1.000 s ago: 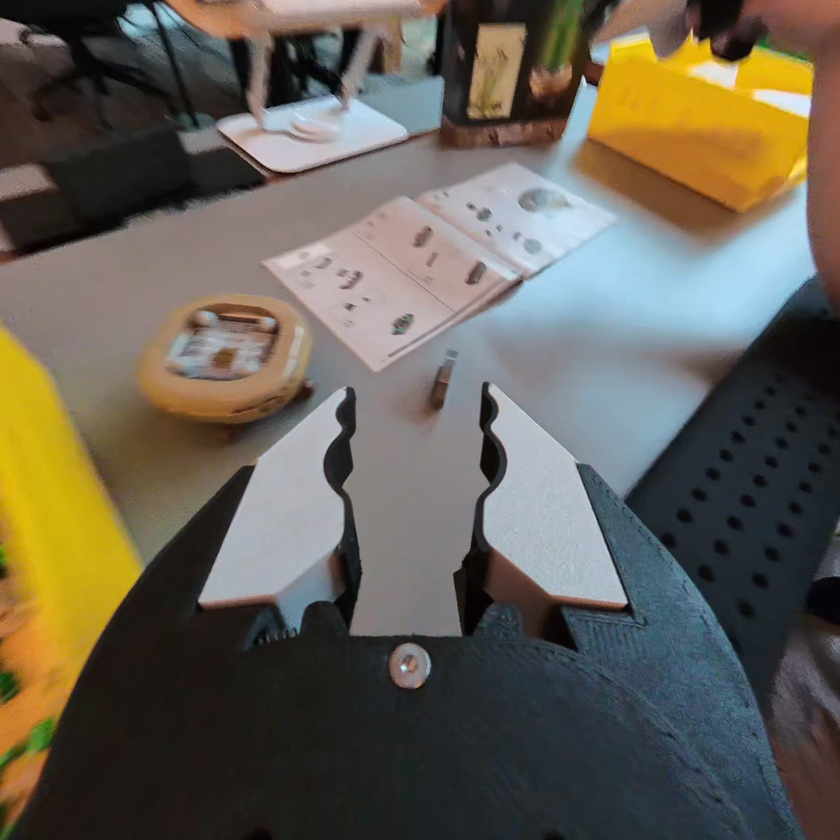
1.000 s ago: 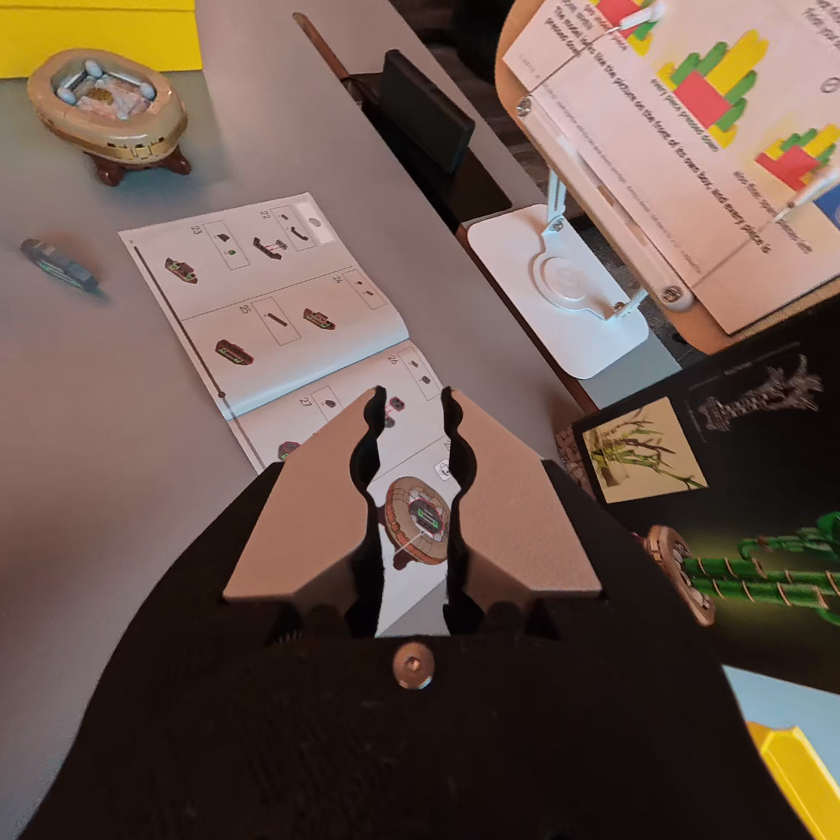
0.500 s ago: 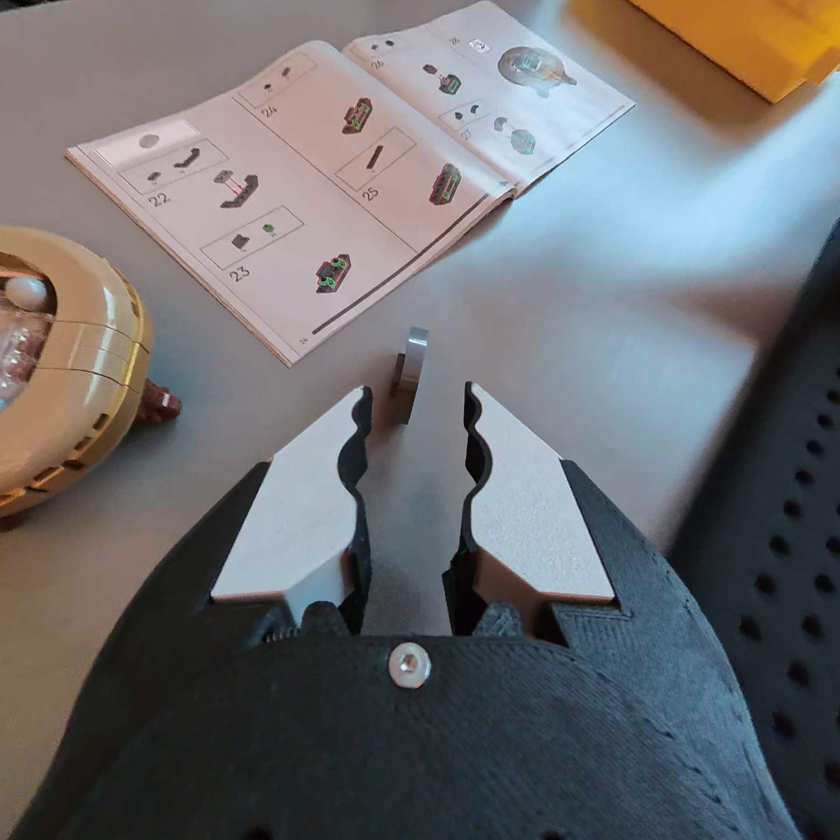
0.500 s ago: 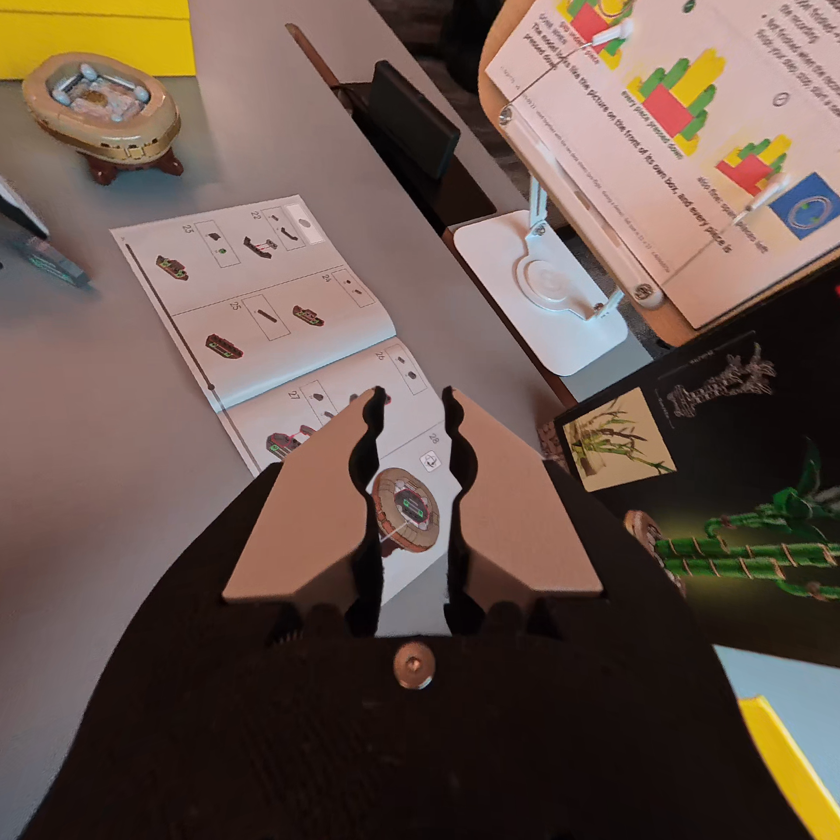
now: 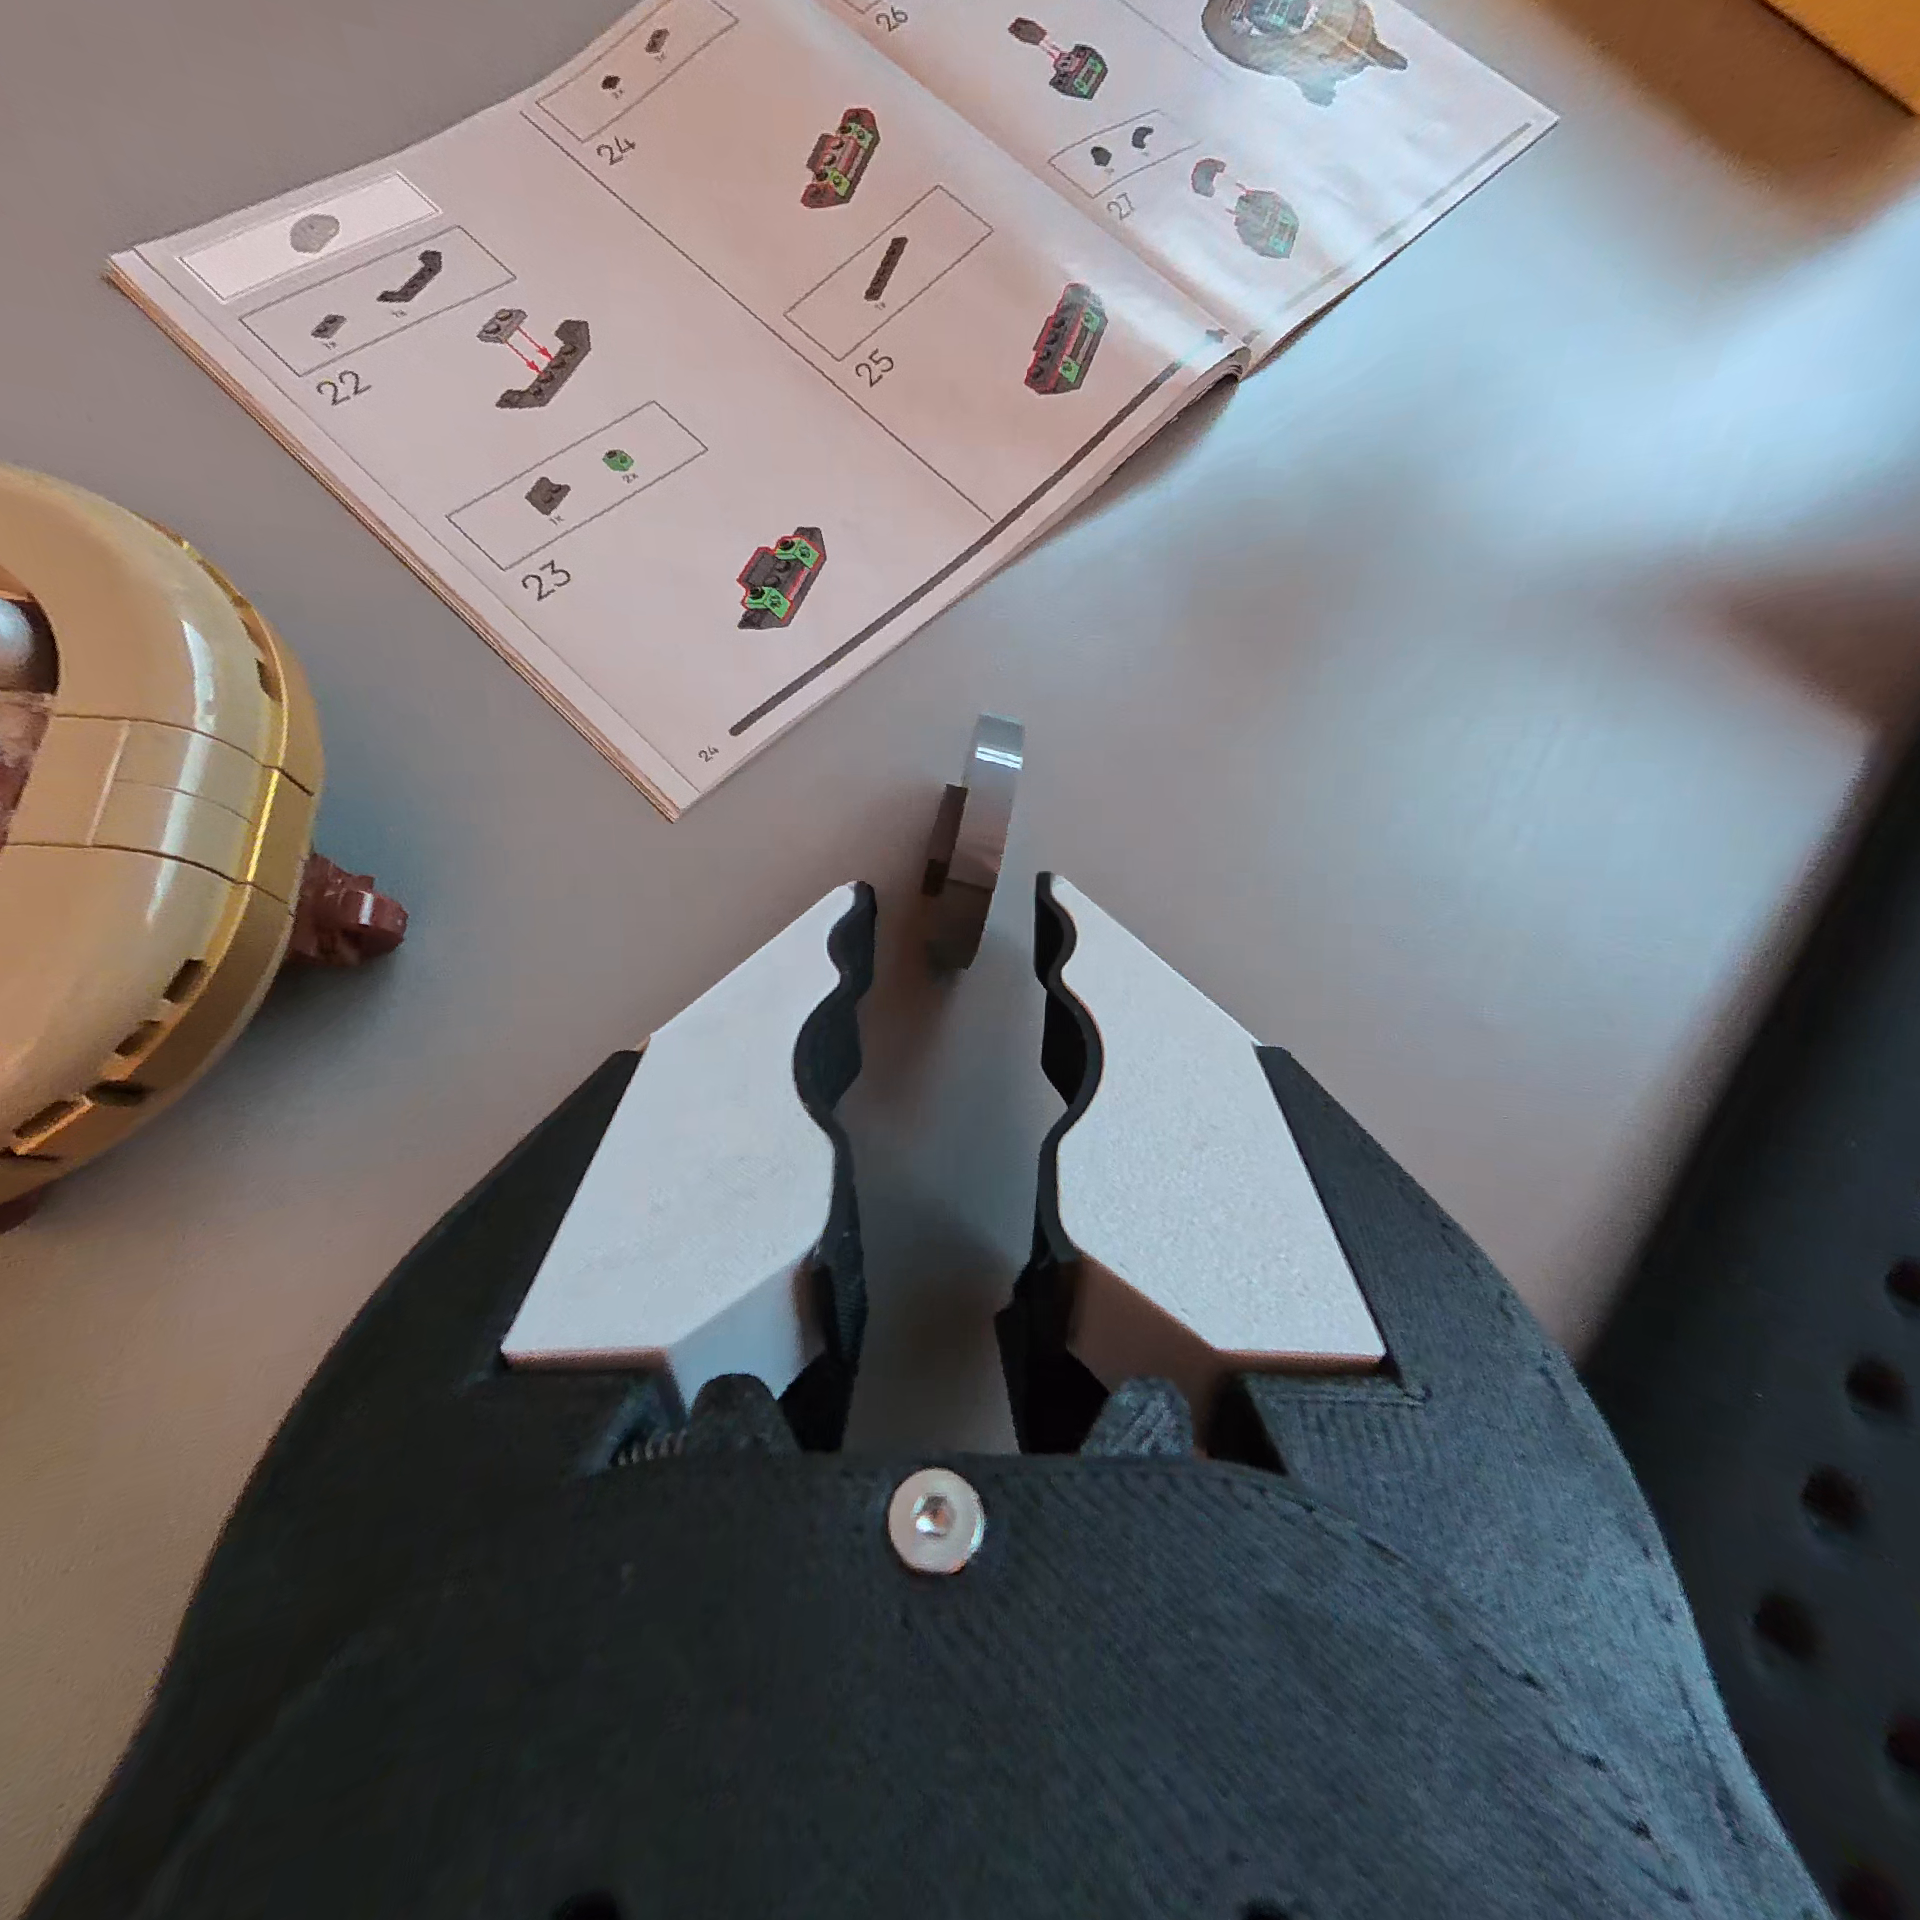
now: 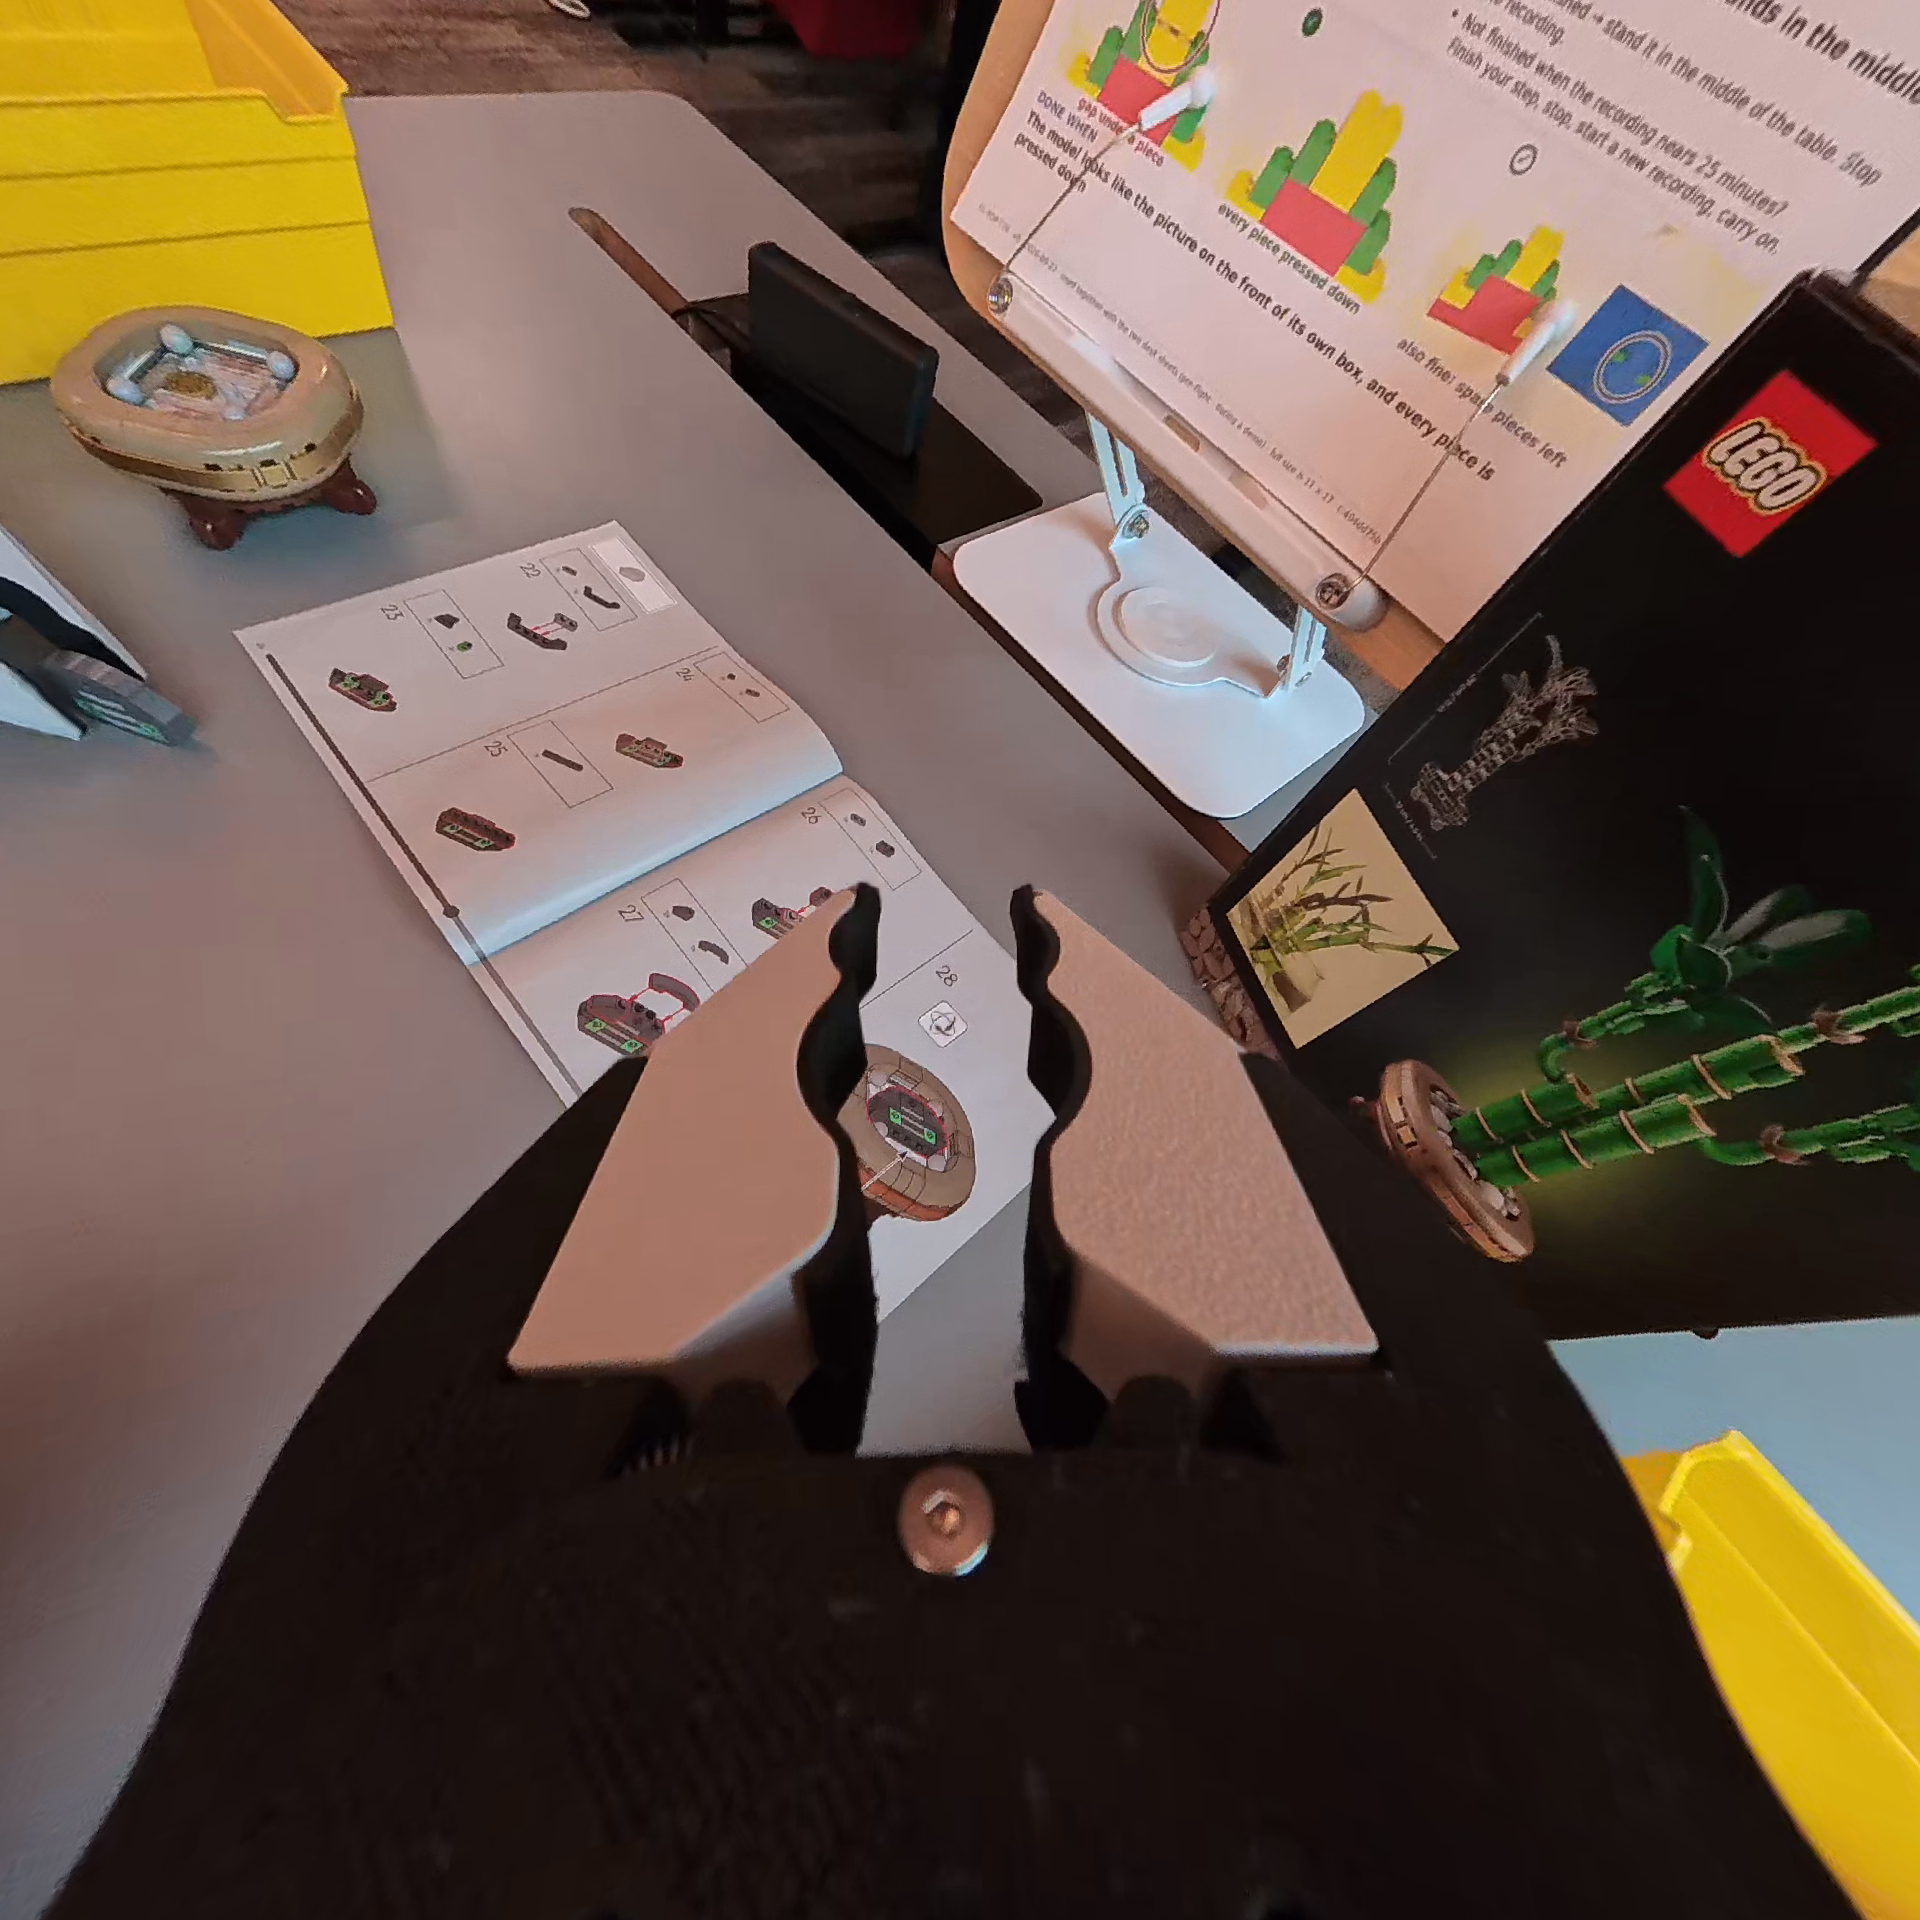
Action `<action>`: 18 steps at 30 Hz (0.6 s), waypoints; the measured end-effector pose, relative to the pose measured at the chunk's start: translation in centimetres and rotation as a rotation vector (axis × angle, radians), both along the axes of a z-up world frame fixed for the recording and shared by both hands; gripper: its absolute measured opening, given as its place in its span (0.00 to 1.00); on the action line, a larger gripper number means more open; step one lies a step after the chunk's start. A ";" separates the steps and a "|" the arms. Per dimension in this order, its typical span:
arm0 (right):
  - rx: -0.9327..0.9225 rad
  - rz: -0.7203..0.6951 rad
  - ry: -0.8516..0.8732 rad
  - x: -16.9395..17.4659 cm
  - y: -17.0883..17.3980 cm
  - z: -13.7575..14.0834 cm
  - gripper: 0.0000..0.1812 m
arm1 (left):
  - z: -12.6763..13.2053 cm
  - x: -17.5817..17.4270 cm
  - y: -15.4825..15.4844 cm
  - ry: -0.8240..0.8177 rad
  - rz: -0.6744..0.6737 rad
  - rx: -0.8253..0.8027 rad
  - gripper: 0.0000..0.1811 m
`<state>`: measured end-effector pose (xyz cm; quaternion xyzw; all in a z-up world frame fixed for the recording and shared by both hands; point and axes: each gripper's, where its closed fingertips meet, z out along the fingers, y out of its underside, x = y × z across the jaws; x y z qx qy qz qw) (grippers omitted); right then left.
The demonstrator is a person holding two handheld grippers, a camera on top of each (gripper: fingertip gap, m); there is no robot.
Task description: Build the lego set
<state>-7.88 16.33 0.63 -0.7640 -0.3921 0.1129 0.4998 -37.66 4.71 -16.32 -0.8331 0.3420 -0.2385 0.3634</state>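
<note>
A small dark sub-assembly with a grey face (image 5: pixel 971 842) stands on edge on the grey table, just ahead of my left gripper (image 5: pixel 954 883), which is open with the piece's near end at its tips. It shows at the left edge of the right wrist view (image 6: pixel 114 701), beside the left gripper's white fingertips (image 6: pixel 42 644). The tan oval pot base on brown feet (image 5: pixel 114 831) (image 6: pixel 213 410) sits to the left. The open instruction booklet (image 5: pixel 831 343) (image 6: pixel 582 790) lies beyond. My right gripper (image 6: pixel 943 896) is open and empty above the booklet's near page.
A black set box (image 6: pixel 1621 935) stands at the right, a white stand with a printed sheet (image 6: pixel 1174 644) behind it. Yellow bins sit at the far left (image 6: pixel 177 197) and near right (image 6: pixel 1787 1621). A black perforated surface (image 5: pixel 1787 1299) lies right of the left gripper. Left tips to right tips: about 35 cm.
My left gripper has dropped and moved forward onto the small sub-assembly and narrowed slightly. My right gripper has drifted and opened a little wider above the booklet.
</note>
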 end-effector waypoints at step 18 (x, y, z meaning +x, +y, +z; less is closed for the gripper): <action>-0.024 0.055 -0.034 -2.1 0.2 -0.9 0.14 | 1.0 0.6 -1.4 -0.153 -0.062 -0.107 0.03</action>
